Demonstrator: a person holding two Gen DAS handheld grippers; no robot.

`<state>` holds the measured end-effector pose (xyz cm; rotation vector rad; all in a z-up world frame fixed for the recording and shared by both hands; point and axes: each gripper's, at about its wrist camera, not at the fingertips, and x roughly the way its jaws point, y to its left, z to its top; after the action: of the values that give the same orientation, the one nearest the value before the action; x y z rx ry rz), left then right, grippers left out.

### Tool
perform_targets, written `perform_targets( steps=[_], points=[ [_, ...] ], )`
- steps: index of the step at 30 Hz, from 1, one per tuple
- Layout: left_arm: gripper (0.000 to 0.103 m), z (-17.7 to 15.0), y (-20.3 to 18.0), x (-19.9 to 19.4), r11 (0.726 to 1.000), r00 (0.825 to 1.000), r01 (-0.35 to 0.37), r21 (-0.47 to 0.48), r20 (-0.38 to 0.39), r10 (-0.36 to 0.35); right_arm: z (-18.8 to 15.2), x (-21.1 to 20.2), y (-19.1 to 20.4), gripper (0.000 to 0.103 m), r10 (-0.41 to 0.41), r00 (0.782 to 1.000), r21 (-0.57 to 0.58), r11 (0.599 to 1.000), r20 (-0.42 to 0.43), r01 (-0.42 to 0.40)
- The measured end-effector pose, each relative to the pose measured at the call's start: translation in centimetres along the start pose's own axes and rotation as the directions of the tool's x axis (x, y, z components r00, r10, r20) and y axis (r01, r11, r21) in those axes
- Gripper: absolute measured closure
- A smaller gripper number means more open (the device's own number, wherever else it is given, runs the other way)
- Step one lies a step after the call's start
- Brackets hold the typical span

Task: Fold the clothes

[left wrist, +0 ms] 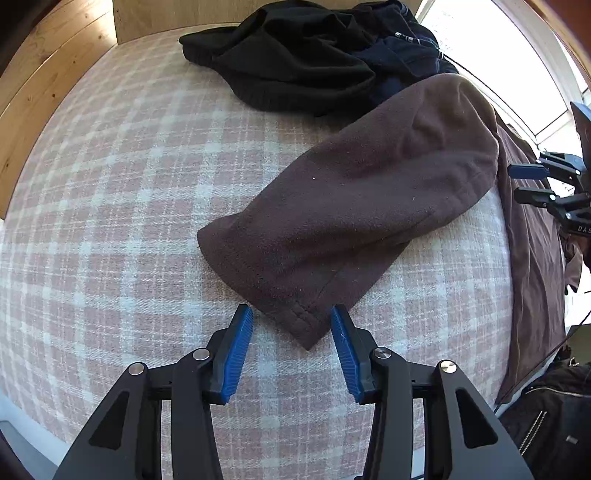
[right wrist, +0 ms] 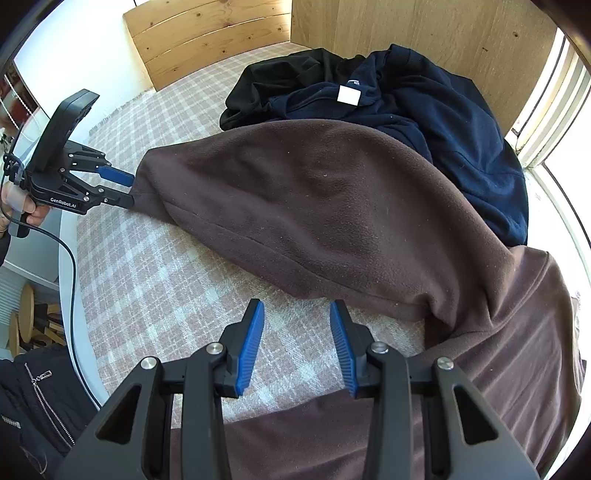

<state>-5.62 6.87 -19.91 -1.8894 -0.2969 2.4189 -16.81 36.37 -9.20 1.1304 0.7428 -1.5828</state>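
Risk of a botched fold: left gripper (left wrist: 291, 347) jaws spread astride the brown fleece sleeve cuff (left wrist: 295, 317) on the plaid bed (left wrist: 110, 221), right gripper (right wrist: 297, 345) jaws spread, empty; closing shallow lets the cuff slip.

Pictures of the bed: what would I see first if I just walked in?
First, the big brown fleece sprawled across the middle of the checked blanket, one sleeve stretched out toward the left gripper, whose blue fingers stand open on either side of the cuff. Behind it sits a dark heap, a black top and a navy top, against the wooden wall. The right gripper is open over the blanket.
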Motion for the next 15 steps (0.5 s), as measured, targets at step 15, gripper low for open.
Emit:
perform_targets(
  steps=[15],
  points=[
    [0.096,-0.1,-3.6,-6.4,0.981,0.986,-0.085,0.177,0.154,0.057,-0.8,1.1,-2.2,0.066,-0.039,0.999,-0.028,0.999,-0.008,0.039]
  ],
)
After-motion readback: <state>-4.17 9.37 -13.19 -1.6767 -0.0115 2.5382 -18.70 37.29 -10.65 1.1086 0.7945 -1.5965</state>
